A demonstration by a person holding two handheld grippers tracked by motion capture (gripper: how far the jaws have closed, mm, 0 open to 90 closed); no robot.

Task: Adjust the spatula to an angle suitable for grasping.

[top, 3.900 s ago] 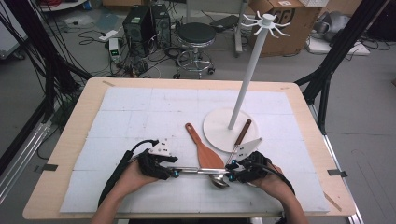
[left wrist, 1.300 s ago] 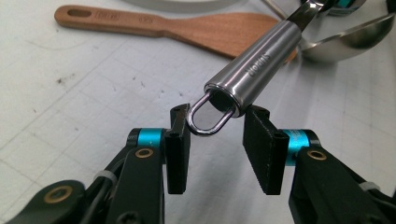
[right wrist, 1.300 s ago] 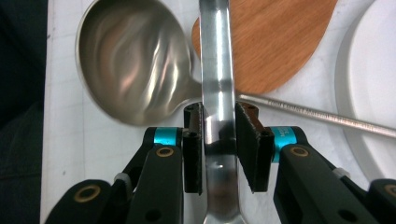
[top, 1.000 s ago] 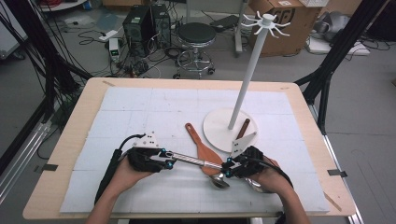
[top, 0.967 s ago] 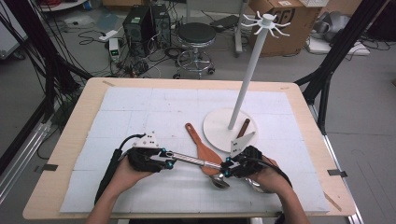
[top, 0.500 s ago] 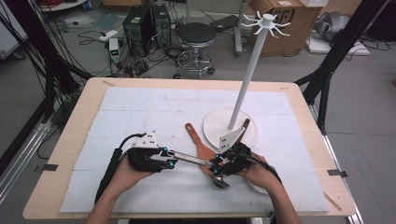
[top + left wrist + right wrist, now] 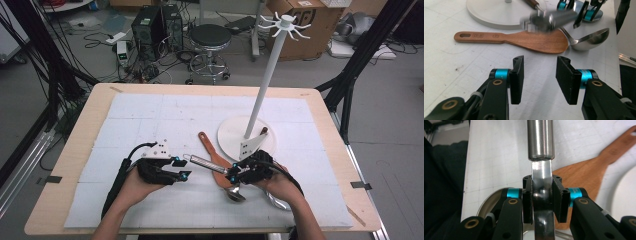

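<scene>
Right gripper (image 7: pixel 542 201): jaws just closing, clamped on ladle (image 7: pixel 212 167) neck, near table (image 7: pixel 75 150) front edge. Left gripper (image 7: pixel 539 78): jaws just opening, partly apart, empty. Keep grip firm; lift handle clear of wooden spatula (image 7: pixel 524 41); guide hanging end toward rack (image 7: pixel 270 70).

Ladle handle (image 7: pixel 549 21) is motion-blurred in the left gripper view; its end detail can't be read. Ladle bowl (image 7: pixel 496 197) is mostly hidden behind the right gripper (image 7: pixel 542 200) and cut by the bottom edge. Spatula (image 7: pixel 589 173) is cropped at the right gripper view's edge. Stand base (image 7: pixel 499 12) is cut off at top.
</scene>
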